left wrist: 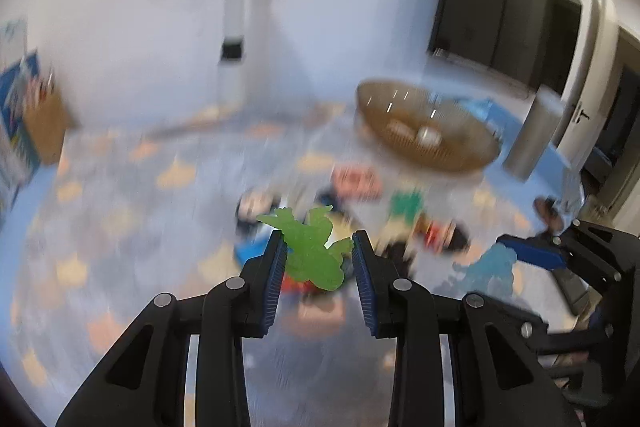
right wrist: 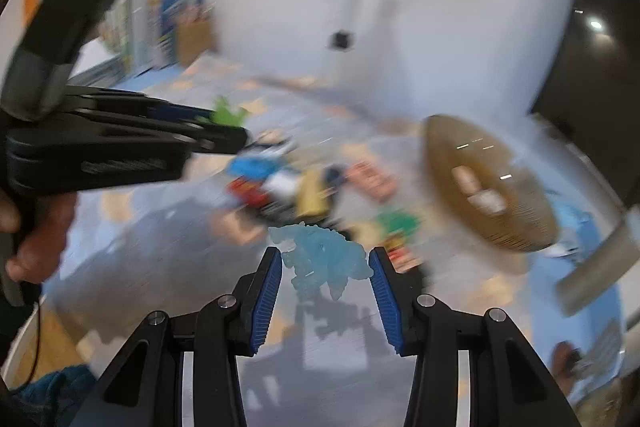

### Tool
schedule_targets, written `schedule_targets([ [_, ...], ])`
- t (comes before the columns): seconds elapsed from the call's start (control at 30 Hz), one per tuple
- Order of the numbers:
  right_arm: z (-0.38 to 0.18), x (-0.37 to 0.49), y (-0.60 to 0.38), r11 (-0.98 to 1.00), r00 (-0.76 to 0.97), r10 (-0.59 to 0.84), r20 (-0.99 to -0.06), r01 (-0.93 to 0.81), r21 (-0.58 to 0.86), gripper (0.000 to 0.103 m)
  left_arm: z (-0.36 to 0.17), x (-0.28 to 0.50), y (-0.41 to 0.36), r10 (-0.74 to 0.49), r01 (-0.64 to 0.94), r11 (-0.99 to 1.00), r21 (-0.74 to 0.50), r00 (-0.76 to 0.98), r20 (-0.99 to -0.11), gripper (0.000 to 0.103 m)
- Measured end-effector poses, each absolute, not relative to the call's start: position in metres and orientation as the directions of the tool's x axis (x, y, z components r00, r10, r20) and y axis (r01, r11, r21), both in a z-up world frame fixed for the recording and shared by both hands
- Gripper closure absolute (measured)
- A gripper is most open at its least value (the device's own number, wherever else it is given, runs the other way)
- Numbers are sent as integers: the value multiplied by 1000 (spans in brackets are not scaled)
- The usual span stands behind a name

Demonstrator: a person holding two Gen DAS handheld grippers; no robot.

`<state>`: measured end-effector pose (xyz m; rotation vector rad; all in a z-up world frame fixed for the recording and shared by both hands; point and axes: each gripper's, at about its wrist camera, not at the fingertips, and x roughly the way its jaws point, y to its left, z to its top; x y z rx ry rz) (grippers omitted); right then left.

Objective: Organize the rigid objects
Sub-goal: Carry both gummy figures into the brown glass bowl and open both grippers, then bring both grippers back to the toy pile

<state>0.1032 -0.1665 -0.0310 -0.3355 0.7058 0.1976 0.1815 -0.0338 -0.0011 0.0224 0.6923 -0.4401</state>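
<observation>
Above the pale patterned table top (left wrist: 120, 267), both hands up with a toy each

Left gripper (left wrist: 320, 249): clamped on a translucent green plastic figure with spread limbs (left wrist: 314, 251), blue ribbed pads pressed to its flanks. Figure's long axis slanted, upper-left to lower-right across the jaws, upper limbs poking out past the fingertips

Right gripper (right wrist: 325, 261): carrying a translucent pale-blue plastic figure with a bumpy surface (right wrist: 322, 261). Pads at both its sides; contact on the left pad looks plain, right pad just at the figure's edge. Grip judged closed on it, though looser than the left. Long axis roughly crosswise between the fingers

Key relation: round brown woven basket (left wrist: 428, 125) ahead and to the right of both grippers, beyond the heap of small coloured blocks and toys (left wrist: 360, 203). Basket already holding a few pale items. In the right wrist view same basket (right wrist: 488, 187) close on the right, well nearer than in the left view. Right hand judged the nearer one, so blue figure likely first in, travel forward-right over the heap

Left gripper seen from the right wrist at far left (right wrist: 224, 125), green figure at its tip, a hand (right wrist: 36, 239) on its handle

Grey upright cylinder (left wrist: 532, 135) just beside basket's far right; worth avoiding on approach

Heavy blur throughout; fine detail of heap unreadable
</observation>
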Motion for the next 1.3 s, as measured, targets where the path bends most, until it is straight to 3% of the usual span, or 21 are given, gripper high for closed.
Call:
schedule_targets([
  [0.17, 21, 131, -228, 962, 802, -15, -597, -151, -228, 59, 43, 211, -78, -397, 453, 890, -54, 711, -580, 73],
  [0.4, 70, 175, -345, 995, 809, -56, -586, 95, 37, 58, 71, 268, -149, -431, 466, 881, -89, 708, -560, 73],
  [0.87, 4, 229, -363, 994, 680, -11, -733, 89, 68, 58, 6, 305, -220, -449, 510, 849, -134, 565, -693, 71],
  [1.0, -1, 238, -361, 996, 665, -46, -745, 83, 12, 44, 11, 303, -215, -447, 510, 851, -127, 576, -685, 32],
  [1.3, 38, 180, -326, 999, 726, 15, -687, 15, 37, 43, 51, 240, -85, -387, 381, 912, -152, 680, -622, 32],
])
